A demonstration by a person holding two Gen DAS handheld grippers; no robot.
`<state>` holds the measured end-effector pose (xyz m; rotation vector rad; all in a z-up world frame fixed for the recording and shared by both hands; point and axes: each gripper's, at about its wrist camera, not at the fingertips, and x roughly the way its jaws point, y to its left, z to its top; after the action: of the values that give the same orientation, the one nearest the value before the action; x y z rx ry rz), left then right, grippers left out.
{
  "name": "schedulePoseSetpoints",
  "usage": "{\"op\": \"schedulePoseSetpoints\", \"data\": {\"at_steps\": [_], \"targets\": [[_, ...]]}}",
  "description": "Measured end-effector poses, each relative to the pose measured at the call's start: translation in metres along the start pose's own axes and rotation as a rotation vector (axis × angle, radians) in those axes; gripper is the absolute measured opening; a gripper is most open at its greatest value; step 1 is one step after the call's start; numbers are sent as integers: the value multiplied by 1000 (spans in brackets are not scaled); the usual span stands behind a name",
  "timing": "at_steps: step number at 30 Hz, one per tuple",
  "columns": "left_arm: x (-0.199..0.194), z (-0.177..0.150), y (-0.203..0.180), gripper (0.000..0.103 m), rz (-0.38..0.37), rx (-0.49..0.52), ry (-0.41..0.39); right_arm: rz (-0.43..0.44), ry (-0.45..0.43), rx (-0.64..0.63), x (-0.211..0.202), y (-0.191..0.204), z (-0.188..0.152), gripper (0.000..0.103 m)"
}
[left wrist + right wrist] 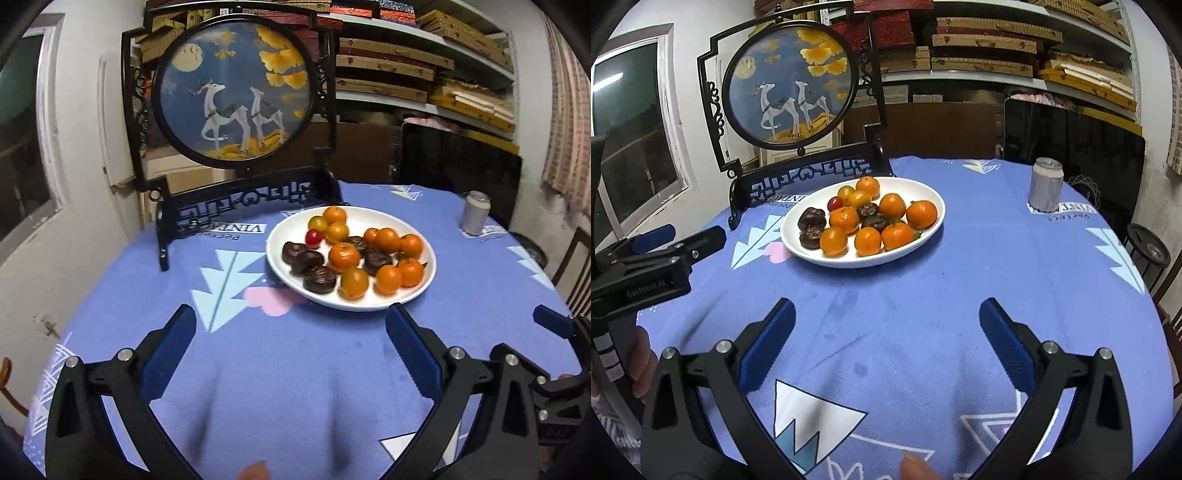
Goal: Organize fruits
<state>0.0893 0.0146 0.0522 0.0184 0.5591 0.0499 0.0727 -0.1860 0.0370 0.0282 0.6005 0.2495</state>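
Note:
A white oval plate (280,266) (934,199) on the blue tablecloth holds several orange mandarins (344,255) (921,214), several dark brown fruits (320,279) (811,218), small yellow tomatoes (317,223) and one red cherry tomato (314,238) (834,203). My left gripper (291,339) hovers over the cloth short of the plate's near rim, open, with nothing between its blue pads. My right gripper (886,332) is also open and empty, further back from the plate. In the right wrist view the left gripper (676,242) appears at the left edge, held by a hand.
A black-framed round deer picture on a stand (236,110) (790,99) rises just behind the plate. A drink can (476,214) (1046,184) stands at the table's far right. A dark chair back (1075,155) and shelves of flat boxes (424,66) lie beyond the table.

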Motion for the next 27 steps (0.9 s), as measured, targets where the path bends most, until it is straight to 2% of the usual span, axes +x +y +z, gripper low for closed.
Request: {"op": "schedulePoseSetpoints", "data": {"at_steps": [3,13,25,27], "targets": [[2,-1,0,102,-37,-8,17,6,3,-1,0,0,0,101],[-4,-8,-6,102,-72,-5,27,-11,-1,-9,-1,1,0,101],[2,-12,-3,102,-129,-36,82,-10,5,-11,0,1,0,101],[1,-13,-2,102,-112,-42,75,-11,6,-10,0,1,0,101]]}}
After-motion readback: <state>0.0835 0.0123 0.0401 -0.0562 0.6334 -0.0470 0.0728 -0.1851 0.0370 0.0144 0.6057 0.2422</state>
